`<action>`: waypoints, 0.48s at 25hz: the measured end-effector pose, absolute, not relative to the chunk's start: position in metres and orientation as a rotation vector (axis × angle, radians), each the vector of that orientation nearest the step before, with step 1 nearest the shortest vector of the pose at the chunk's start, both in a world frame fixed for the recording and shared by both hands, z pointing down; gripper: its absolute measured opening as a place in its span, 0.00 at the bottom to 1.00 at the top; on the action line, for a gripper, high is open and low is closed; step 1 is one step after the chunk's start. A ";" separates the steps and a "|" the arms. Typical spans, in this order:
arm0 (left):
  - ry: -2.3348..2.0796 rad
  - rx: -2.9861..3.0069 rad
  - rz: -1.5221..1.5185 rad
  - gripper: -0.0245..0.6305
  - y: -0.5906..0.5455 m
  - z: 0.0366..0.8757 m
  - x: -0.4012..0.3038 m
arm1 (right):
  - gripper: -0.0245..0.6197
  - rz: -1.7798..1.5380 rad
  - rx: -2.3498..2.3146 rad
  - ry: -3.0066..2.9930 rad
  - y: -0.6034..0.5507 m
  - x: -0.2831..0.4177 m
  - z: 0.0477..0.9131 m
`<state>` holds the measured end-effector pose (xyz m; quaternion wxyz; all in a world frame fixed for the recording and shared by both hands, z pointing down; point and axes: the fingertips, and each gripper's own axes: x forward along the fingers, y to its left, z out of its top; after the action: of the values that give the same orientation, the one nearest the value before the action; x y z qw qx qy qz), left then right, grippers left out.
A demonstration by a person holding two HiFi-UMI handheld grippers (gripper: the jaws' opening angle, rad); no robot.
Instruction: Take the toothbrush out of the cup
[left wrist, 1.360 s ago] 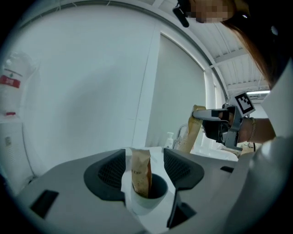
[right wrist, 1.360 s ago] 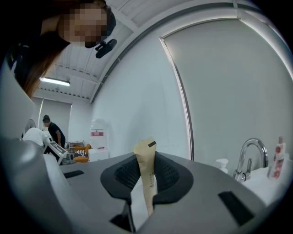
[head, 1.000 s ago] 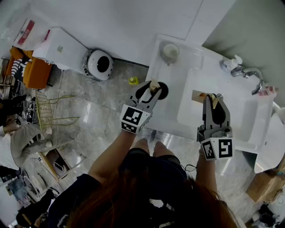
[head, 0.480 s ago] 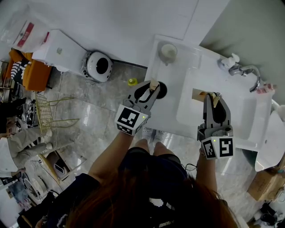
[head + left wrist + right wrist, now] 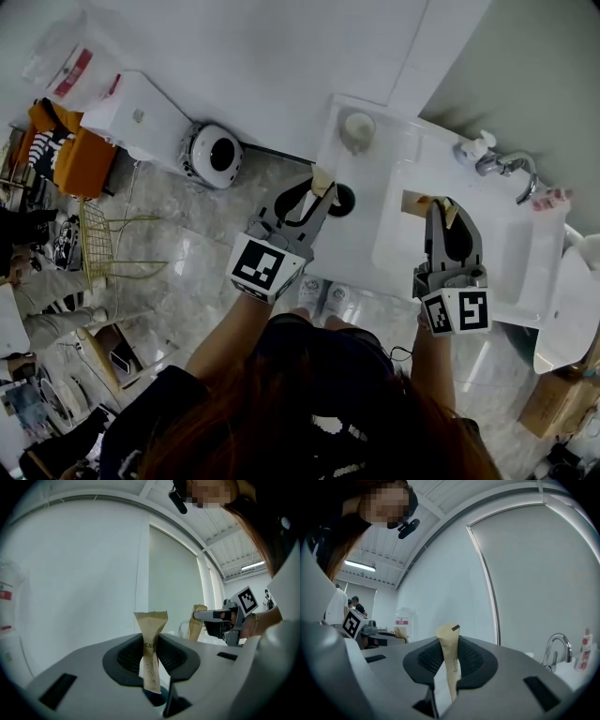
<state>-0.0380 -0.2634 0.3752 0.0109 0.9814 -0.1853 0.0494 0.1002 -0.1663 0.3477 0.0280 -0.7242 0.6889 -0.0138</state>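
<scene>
In the head view my left gripper [image 5: 319, 185] is shut on a beige paper-wrapped toothbrush [image 5: 322, 178], held just left of the small black cup [image 5: 344, 199] on the white counter [image 5: 361, 234]. In the left gripper view the wrapped toothbrush [image 5: 151, 625] stands upright, pinched between the dark pads of the left gripper [image 5: 150, 657]. My right gripper [image 5: 448, 210] hangs over the sink basin [image 5: 412, 253], shut on a second beige wrapped toothbrush [image 5: 452, 215]. The right gripper view shows that second toothbrush [image 5: 449, 653] clamped in the right gripper [image 5: 450, 663].
A white cup [image 5: 357, 127] stands at the counter's far end. A soap dispenser [image 5: 473, 146] and chrome faucet [image 5: 511, 167] sit behind the basin. On the tiled floor to the left are a round white appliance [image 5: 214, 150] and a yellow wire rack [image 5: 108, 242].
My left gripper closed on the wrapped toothbrush and rose with it away from the black cup. The right gripper rose slightly, still holding its packet.
</scene>
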 end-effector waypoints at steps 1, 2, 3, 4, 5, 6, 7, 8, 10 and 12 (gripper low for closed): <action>-0.584 3.067 0.136 0.18 -0.262 0.368 -0.041 | 0.16 -0.032 -2.233 2.125 -0.165 0.099 0.344; -0.594 3.072 0.123 0.18 -0.262 0.361 -0.045 | 0.16 -0.024 -2.229 2.125 -0.163 0.098 0.341; -0.607 3.080 0.117 0.18 -0.261 0.356 -0.049 | 0.16 -0.016 -2.224 2.127 -0.161 0.096 0.338; -0.621 3.091 0.117 0.18 -0.259 0.351 -0.053 | 0.16 -0.010 -2.219 2.129 -0.159 0.094 0.335; -0.632 3.101 0.118 0.18 -0.258 0.348 -0.057 | 0.16 -0.004 -2.216 2.131 -0.157 0.091 0.333; -0.639 3.105 0.117 0.18 -0.256 0.346 -0.060 | 0.16 0.003 -2.214 2.133 -0.154 0.089 0.331; -0.644 3.103 0.115 0.18 -0.255 0.345 -0.064 | 0.16 0.008 -2.213 2.133 -0.153 0.087 0.329; -0.652 3.099 0.114 0.18 -0.255 0.345 -0.069 | 0.16 0.012 -2.213 2.133 -0.151 0.086 0.328; -0.674 3.096 0.112 0.18 -0.254 0.343 -0.077 | 0.16 0.017 -2.213 2.134 -0.147 0.083 0.325; -0.696 3.092 0.101 0.18 -0.254 0.339 -0.087 | 0.16 0.025 -2.212 2.141 -0.144 0.078 0.324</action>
<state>-0.0868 -0.2543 0.3391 -0.0149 0.9750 -0.2196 0.0317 0.0784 -0.1445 0.3238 0.0316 -0.7182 0.6950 0.0080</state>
